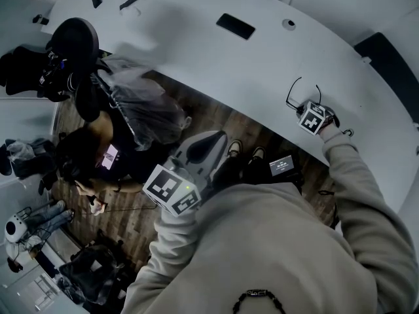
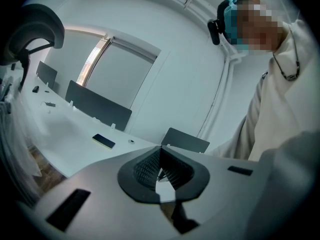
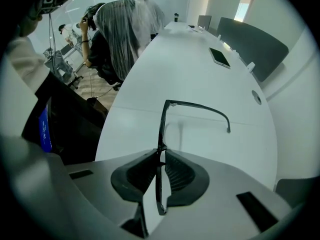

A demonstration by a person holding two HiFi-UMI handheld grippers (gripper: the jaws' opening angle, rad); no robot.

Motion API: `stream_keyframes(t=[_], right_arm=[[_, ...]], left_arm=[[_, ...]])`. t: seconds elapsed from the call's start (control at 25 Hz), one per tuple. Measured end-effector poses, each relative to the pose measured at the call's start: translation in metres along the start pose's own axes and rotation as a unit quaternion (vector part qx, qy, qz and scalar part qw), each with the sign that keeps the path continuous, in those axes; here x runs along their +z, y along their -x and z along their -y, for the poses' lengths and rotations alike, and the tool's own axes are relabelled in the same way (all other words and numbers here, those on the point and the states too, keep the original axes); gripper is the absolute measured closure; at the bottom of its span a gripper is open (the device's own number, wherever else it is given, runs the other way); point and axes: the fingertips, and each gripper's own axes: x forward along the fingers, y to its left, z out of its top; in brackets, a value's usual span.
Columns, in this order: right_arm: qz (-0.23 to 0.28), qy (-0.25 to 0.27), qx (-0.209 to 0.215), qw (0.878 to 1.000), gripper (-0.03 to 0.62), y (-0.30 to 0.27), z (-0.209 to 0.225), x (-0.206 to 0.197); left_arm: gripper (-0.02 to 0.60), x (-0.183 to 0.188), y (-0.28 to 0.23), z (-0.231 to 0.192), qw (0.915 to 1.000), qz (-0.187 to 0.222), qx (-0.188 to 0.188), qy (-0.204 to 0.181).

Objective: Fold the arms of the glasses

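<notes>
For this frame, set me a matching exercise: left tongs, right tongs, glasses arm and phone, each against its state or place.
Things:
1. left tongs
2. right tongs
3. glasses arm
4. phone

States or places:
A. lying flat, far along the table
B. shut, with nothing between them
C. unfolded, sticking out over the table
D. shut on the front of the glasses

Pairs: 1-B, 2-D, 3-C, 4-A

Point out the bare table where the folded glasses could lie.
Widest bare patch: the white table between the glasses and the phone. A smaller one lies between the glasses' open arm and the round grommet. It is tight only at the near edge, where the right gripper clamps the frame.
</notes>
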Motion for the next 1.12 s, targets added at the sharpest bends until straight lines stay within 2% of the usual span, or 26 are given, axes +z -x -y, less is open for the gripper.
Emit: stream_keyframes(t=[0.28, 0.56, 0.88, 1.12], right_arm=[[0.03, 0.004, -0.02, 0.999, 0.534, 0.031, -0.001, 0.016], [0.097, -0.019, -0.053, 0.994, 0.534, 0.11, -0.01, 0.032], [0.153, -0.035, -0.069, 0.985, 0.534, 0.212, -0.051, 0.039], [0.165, -0.06, -0.091, 0.98, 0.534, 0.26, -0.072, 0.032]], left_arm=[[0.577, 0.003, -0.003, -0.001, 0.9999, 0.002, -0.016, -0.006], [0.577, 0.015, -0.031, 0.013, 0.9967, -0.001, -0.075, -0.032], [0.577, 0.027, -0.073, 0.042, 0.9856, -0.019, -0.149, -0.077], [0.577, 0.039, -0.105, 0.065, 0.9727, -0.024, -0.208, -0.1]])
